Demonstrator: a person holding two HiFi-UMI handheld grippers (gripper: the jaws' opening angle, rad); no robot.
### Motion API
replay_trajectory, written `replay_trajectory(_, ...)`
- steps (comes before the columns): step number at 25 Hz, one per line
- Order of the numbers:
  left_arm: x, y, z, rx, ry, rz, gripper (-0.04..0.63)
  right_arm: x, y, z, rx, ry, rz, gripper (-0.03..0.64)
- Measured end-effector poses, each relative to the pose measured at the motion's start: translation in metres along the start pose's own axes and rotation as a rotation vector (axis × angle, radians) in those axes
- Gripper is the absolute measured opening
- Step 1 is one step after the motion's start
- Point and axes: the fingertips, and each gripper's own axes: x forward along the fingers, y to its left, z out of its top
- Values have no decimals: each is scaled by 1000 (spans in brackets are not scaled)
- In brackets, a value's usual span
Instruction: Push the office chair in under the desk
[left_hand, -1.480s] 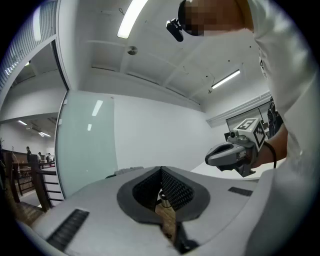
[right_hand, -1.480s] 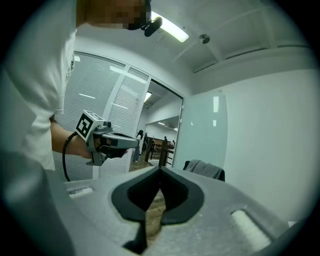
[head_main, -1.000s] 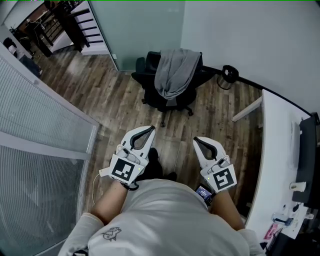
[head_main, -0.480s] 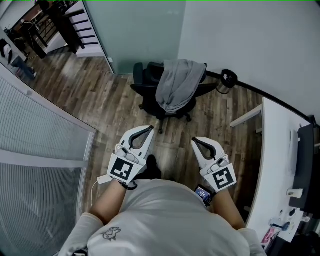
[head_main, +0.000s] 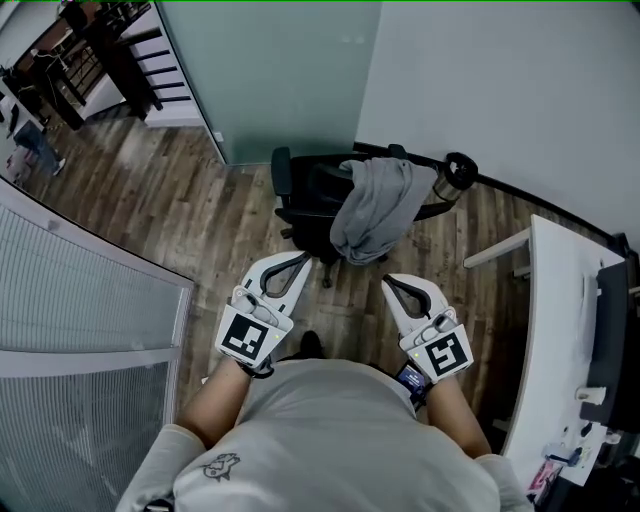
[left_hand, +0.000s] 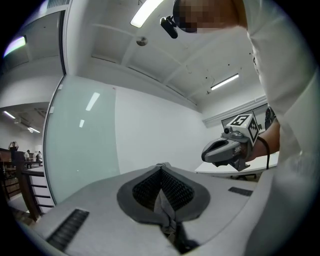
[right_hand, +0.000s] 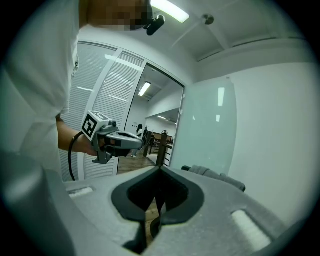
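- Since a second ago, the office chair (head_main: 312, 190) has come nearer to us in the head view. It also looks turned, so the grey garment (head_main: 378, 208) draped over it now hangs toward its right side. Some of that may be our own walking and turning.
- The chair stands on the wood floor by the far glass partition (head_main: 290, 70). It is well apart from the white desk (head_main: 548, 330), which runs along the right, and no part of it is under the desk yet.
- Our left gripper (head_main: 298, 263) and right gripper (head_main: 392, 284) are held side by side in front of us, near the chair but not touching it. Each has its jaws pressed together with nothing between them.
- We judge the step in hand to be the approach, so we should first close the gap.
- We would then set both closed grippers against firm black parts of the chair, one on each side, rather than on the loose garment, which could slide.
- Even pressure on both sides should stop the chair swivelling as it rolls.
- We should steer it rightward toward the desk opening and keep it clear of the white desk leg (head_main: 497, 248).
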Motion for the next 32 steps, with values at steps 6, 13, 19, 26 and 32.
replay_trajectory(6, 19, 32, -20, 15, 28, -59, -2, 30, -18, -14, 23, 36, -23, 3)
replay_trajectory(13, 65, 42, -34, 34, 60, -94, 0, 44, -69, -37, 43, 63, -33, 3)
replay_trajectory(19, 100, 55, -49, 14, 95, -91, 0, 51, -121, -49, 30, 87, -19, 12)
replay_trajectory(26, 137, 74, -71, 32, 179, -95, 50, 55, -182, -76, -29, 169, 45, 56)
replay_trajectory(32, 147, 98, -120, 91, 350, -155, 164, 66, -222, -109, -89, 261, 167, 111)
